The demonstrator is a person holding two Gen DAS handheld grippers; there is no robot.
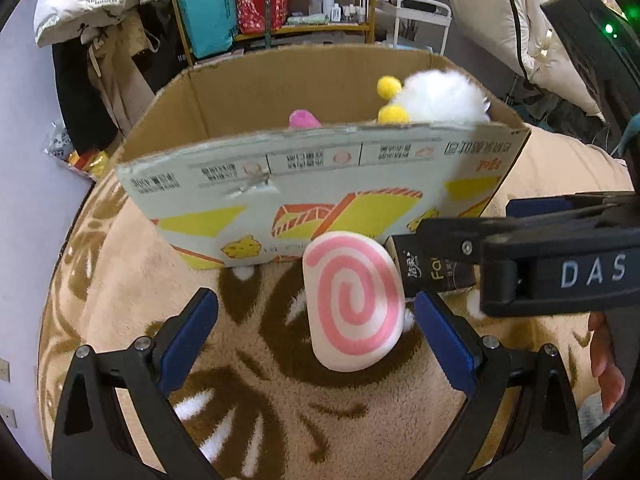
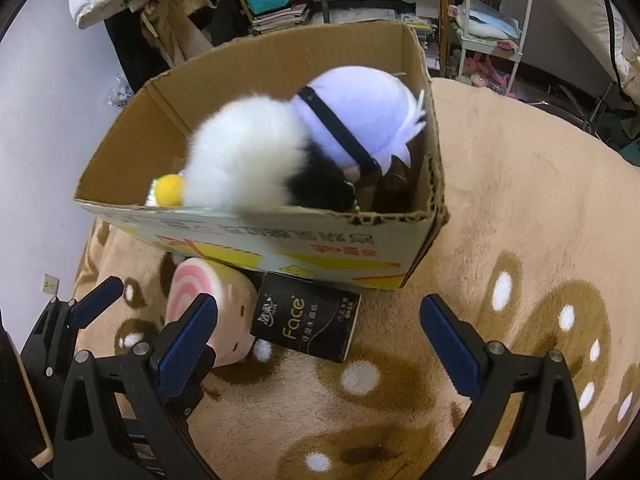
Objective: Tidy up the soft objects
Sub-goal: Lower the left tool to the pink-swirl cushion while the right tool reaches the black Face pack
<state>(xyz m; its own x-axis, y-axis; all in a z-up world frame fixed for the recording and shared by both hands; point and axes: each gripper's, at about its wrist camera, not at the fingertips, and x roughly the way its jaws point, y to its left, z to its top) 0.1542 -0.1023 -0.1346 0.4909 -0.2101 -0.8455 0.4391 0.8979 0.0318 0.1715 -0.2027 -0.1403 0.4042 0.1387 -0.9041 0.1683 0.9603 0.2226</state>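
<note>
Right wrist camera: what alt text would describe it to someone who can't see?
An open right gripper hovers over a black tissue pack and a pink-swirl cushion lying on a tan rug. Behind them, a cardboard box holds a white-and-purple plush toy.

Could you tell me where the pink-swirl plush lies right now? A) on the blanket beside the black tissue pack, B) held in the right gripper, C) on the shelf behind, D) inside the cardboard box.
A: the pink-swirl plush rests on the blanket against the black tissue pack, just outside the cardboard box; both grippers are open.

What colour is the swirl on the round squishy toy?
Pink on white, clearest in the left wrist view: swirl toy.
</note>
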